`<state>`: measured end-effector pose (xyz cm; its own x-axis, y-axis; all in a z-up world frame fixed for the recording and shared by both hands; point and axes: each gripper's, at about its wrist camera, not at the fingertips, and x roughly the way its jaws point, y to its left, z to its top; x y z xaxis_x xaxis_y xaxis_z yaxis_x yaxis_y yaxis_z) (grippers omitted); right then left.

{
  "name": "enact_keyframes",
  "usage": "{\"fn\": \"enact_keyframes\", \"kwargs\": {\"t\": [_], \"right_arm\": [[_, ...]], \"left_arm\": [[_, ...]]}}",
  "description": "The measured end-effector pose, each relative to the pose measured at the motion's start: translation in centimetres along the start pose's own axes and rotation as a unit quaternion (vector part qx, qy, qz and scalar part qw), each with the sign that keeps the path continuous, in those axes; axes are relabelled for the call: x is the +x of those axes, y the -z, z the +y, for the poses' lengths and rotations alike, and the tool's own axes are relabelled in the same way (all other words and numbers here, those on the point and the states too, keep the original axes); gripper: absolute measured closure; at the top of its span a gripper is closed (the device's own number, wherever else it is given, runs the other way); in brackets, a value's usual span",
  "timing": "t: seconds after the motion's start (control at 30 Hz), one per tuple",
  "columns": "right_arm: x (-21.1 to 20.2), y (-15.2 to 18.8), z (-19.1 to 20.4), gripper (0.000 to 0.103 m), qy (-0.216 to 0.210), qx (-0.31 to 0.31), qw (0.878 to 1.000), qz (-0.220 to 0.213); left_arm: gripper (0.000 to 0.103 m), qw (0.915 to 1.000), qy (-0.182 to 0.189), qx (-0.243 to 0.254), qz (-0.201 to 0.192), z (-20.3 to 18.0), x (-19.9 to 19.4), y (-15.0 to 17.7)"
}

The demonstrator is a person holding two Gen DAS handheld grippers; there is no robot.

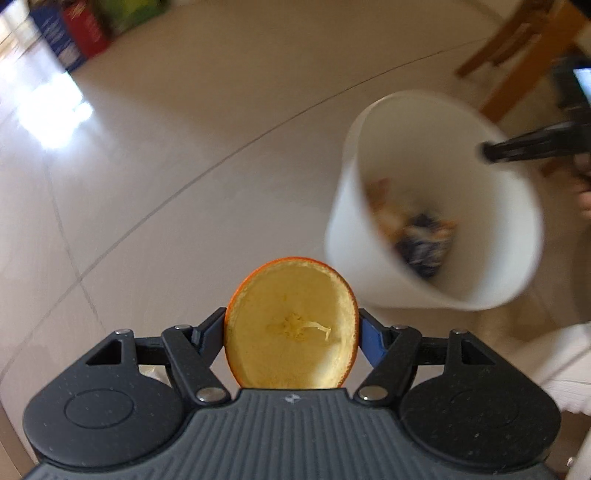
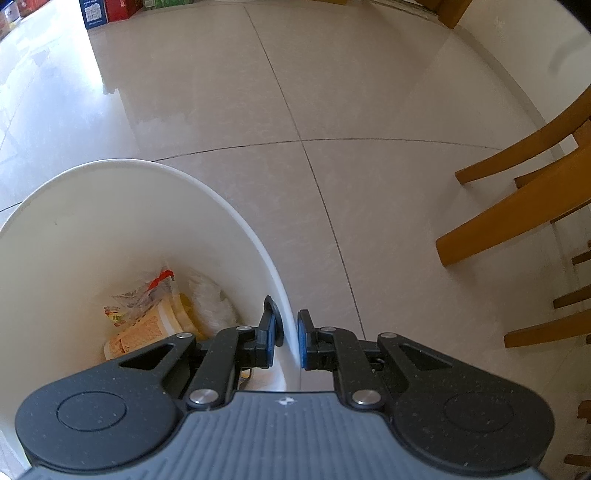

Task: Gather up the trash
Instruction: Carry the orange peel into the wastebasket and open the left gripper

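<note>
The left tool [image 1: 291, 328] is clamped on an orange peel [image 1: 291, 325], a hollow half with its pale inside facing the camera, one pad pressed on each side of the rind. The peel hangs over the tiled floor [image 1: 184, 166], off to the left of and apart from the bin [image 1: 343, 206].

The right tool [image 2: 290, 338] is pinched shut on the bin's [image 2: 236, 206] thin white rim, one pad inside the wall and one outside. From the left wrist view the same tool [image 1: 491, 151] shows as a dark shape at the bin's far right edge, though that view is blurred there.

The bin is a white round pail, open at the top. At its bottom lies a heap of trash: a crumpled clear wrapper [image 2: 144, 295] with red and green print, a yellowish printed cup [image 2: 151, 328] on its side, and a white wad [image 2: 210, 299] next to it. In the left wrist view the contents blur into orange, tan and dark blue patches.

Further off, wooden chair legs [image 2: 517, 206] stand on the floor to the right. Against the far edge of the room sit blue and red boxes [image 2: 107, 11].
</note>
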<state>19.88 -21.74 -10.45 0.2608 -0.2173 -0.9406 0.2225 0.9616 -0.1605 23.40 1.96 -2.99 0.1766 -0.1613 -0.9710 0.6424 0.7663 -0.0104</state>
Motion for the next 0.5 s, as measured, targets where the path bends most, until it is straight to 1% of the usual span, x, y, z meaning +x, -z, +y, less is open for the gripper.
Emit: {"fn": "enact_keyframes", "kwargs": {"t": [0.03, 0.13, 0.23, 0.3, 0.43, 0.47, 0.5], "right_arm": [[0.0, 0.0, -0.1, 0.088, -0.001, 0.001, 1.000, 0.000], [0.0, 0.0, -0.3, 0.088, -0.003, 0.003, 1.000, 0.000], [0.0, 0.0, -0.3, 0.088, -0.005, 0.004, 1.000, 0.001], [0.0, 0.0, -0.3, 0.088, -0.007, 0.004, 1.000, 0.001], [0.0, -0.1, -0.6, 0.089, -0.013, 0.008, 1.000, 0.003], [0.1, -0.1, -0.7, 0.089, -0.014, 0.009, 1.000, 0.003], [0.1, -0.1, -0.7, 0.089, -0.014, 0.009, 1.000, 0.003]], "left_arm": [[0.031, 0.9999, 0.004, 0.009, -0.009, -1.0, -1.0, -0.7], [0.031, 0.9990, 0.021, 0.023, -0.033, -2.6, -2.4, -2.3], [0.031, 0.9972, 0.046, 0.032, -0.049, -4.7, -2.7, -3.8], [0.031, 0.9963, 0.059, 0.033, -0.053, -6.0, -2.3, -4.7], [0.030, 0.9956, 0.074, 0.031, -0.048, -7.9, -1.0, -6.0], [0.028, 0.9957, 0.074, 0.030, -0.046, -8.3, -0.7, -6.2], [0.023, 0.9962, 0.069, 0.030, -0.044, -8.5, -0.3, -6.5]]}}
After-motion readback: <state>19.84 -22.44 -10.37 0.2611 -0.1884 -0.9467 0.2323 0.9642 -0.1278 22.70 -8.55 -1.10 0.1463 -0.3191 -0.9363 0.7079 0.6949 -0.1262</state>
